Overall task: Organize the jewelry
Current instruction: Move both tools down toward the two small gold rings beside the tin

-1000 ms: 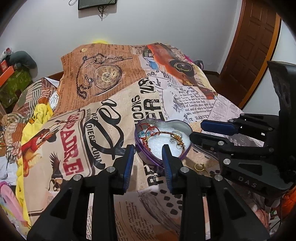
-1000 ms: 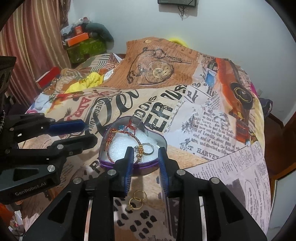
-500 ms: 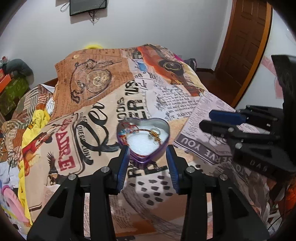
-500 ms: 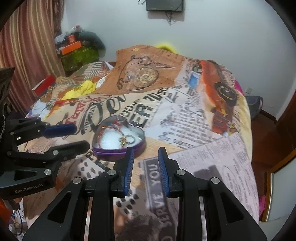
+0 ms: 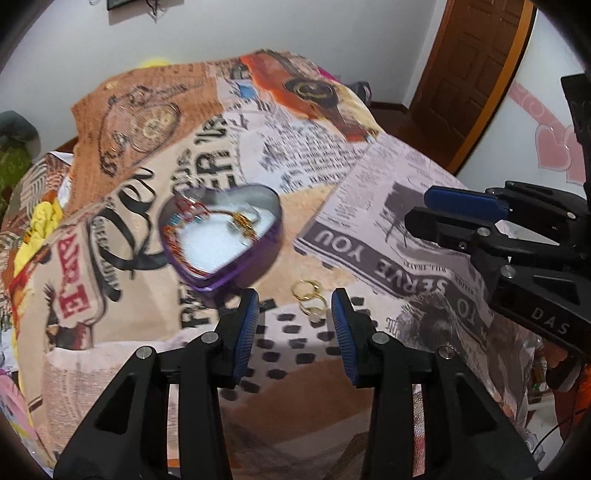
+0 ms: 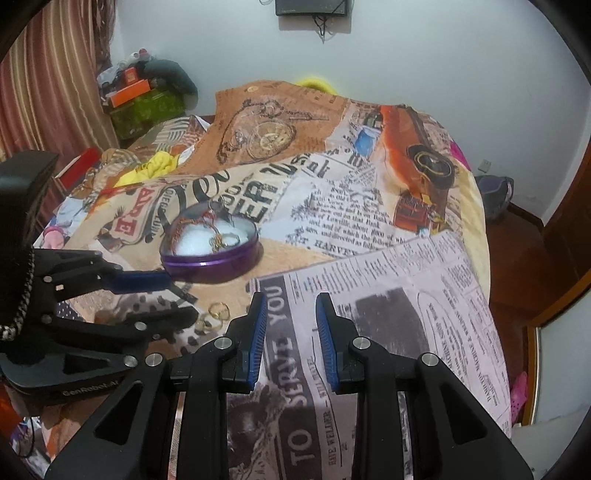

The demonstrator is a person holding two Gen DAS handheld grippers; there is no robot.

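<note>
Left gripper (image 5: 294, 308) jaws apart, empty, above the newsprint-patterned bedspread (image 5: 369, 192). Two gold rings (image 5: 308, 295) lie on the bedspread just beyond the jaws. Purple heart-shaped tin (image 5: 225, 236), blurred, holds bracelets. Right gripper (image 5: 436, 212) at right, empty.

Plain pale wall (image 6: 424, 66) behind, with a dark screen (image 6: 312, 7) mounted high and cords dangling below. Bed (image 6: 369, 229) under a newspaper-print blanket. Striped reddish curtain (image 6: 48, 85) at left, clutter of boxes (image 6: 142, 99) in the corner. Brown wooden door (image 5: 469, 74) at right; dark wood floor (image 6: 517, 258); pink heart stickers (image 5: 550, 147) on the wall.
</note>
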